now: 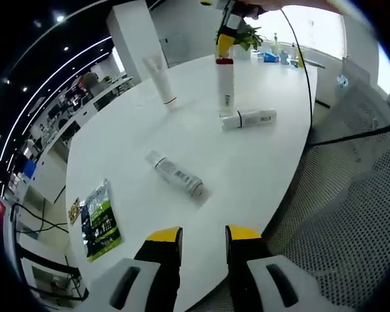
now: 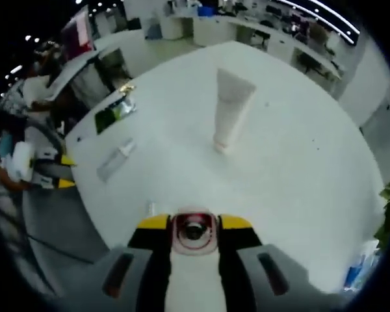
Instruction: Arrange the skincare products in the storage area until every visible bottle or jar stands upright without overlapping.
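A tall white bottle with a red cap [image 1: 225,83] is upright at the table's far side, its base at or just above the surface. My right gripper [image 1: 225,40] comes down from above and is shut on its top; in the right gripper view the red cap [image 2: 194,232] sits between the yellow jaw tips of the right gripper [image 2: 194,223]. Just in front of it a white bottle [image 1: 248,119] lies on its side. Another bottle [image 1: 175,174] [image 2: 115,160] lies flat mid-table. A white tube [image 1: 161,78] [image 2: 231,107] stands on its cap. My left gripper [image 1: 203,238] hangs open over the near edge.
A green packet [image 1: 101,220] [image 2: 114,112] lies flat near the rim of the round white table [image 1: 123,149]. A plant [image 1: 247,34] and small items stand at the far end. Black cables [image 1: 351,133] cross the grey floor to the right.
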`<state>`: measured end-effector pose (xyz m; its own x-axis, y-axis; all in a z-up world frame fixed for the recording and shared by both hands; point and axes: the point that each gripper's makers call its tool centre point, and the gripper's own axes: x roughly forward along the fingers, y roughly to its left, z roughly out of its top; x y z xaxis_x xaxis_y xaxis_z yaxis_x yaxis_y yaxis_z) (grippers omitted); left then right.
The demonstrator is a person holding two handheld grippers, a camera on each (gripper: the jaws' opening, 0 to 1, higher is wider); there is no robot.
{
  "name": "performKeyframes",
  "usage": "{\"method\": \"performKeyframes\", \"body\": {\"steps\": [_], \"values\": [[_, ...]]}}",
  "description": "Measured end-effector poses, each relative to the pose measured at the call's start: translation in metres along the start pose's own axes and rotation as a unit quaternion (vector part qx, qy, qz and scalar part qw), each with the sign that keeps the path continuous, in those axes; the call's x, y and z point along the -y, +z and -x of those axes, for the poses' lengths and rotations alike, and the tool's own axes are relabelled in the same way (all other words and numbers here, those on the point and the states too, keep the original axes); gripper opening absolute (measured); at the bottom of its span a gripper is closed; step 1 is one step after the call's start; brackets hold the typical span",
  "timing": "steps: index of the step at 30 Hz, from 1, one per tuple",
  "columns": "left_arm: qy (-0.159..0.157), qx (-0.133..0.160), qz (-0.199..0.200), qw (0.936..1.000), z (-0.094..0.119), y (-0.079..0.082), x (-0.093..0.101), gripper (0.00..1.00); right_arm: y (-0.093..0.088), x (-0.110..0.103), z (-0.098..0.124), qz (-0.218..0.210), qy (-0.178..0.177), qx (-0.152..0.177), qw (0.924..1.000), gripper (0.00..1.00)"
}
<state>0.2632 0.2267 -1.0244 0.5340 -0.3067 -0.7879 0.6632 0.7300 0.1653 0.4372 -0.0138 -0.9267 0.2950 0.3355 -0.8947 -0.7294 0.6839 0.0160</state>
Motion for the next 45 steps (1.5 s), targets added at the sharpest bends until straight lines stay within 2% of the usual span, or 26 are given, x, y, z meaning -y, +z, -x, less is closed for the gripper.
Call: {"method": "performKeyframes", "body": {"steps": [8, 12, 13, 16, 20, 23, 27, 30, 33, 40, 45], "values": [[-0.006, 0.001, 0.005, 1.0, 0.0, -0.001, 0.001, 0.27, 0.01, -0.001, -0.008, 0.0, 0.009, -0.022, 0.9997, 0.25], [-0.019, 0.0, -0.045, 0.9988, -0.002, 0.001, 0.012, 0.27, 0.012, -0.005, -0.009, 0.001, 0.01, -0.027, 0.9996, 0.25], [-0.023, 0.0, -0.039, 0.999, -0.001, -0.001, 0.018, 0.28, 0.013, -0.006, -0.01, 0.002, 0.01, -0.027, 0.9996, 0.25], [-0.034, -0.012, -0.061, 0.9975, -0.002, -0.008, 0.025, 0.27, 0.013, -0.006, -0.009, 0.006, 0.009, -0.029, 0.9995, 0.25], [-0.036, -0.001, -0.053, 0.9979, 0.0, -0.003, 0.025, 0.28, 0.013, -0.006, -0.009, 0.006, 0.006, -0.027, 0.9996, 0.25], [-0.046, -0.015, -0.067, 0.9966, 0.002, -0.013, 0.036, 0.28, 0.013, -0.007, -0.01, 0.004, 0.003, -0.026, 0.9996, 0.25], [-0.049, -0.004, -0.071, 0.9962, 0.006, -0.009, 0.039, 0.28, 0.015, -0.009, -0.011, 0.007, 0.0, -0.027, 0.9996, 0.25], [-0.053, -0.008, -0.076, 0.9957, 0.008, -0.015, 0.042, 0.28, 0.016, -0.01, -0.012, 0.013, 0.0, -0.026, 0.9996, 0.25], [-0.052, 0.001, -0.08, 0.9954, 0.01, -0.012, 0.043, 0.28, 0.016, -0.01, -0.012, 0.01, -0.001, -0.03, 0.9995, 0.26], [-0.053, -0.003, -0.069, 0.9962, 0.009, -0.013, 0.041, 0.28, 0.017, -0.009, -0.013, -0.006, -0.003, -0.031, 0.9995, 0.26], [-0.051, -0.003, -0.065, 0.9966, 0.009, -0.013, 0.039, 0.28, 0.021, -0.009, -0.014, -0.002, -0.01, -0.017, 0.9998, 0.27]]}}
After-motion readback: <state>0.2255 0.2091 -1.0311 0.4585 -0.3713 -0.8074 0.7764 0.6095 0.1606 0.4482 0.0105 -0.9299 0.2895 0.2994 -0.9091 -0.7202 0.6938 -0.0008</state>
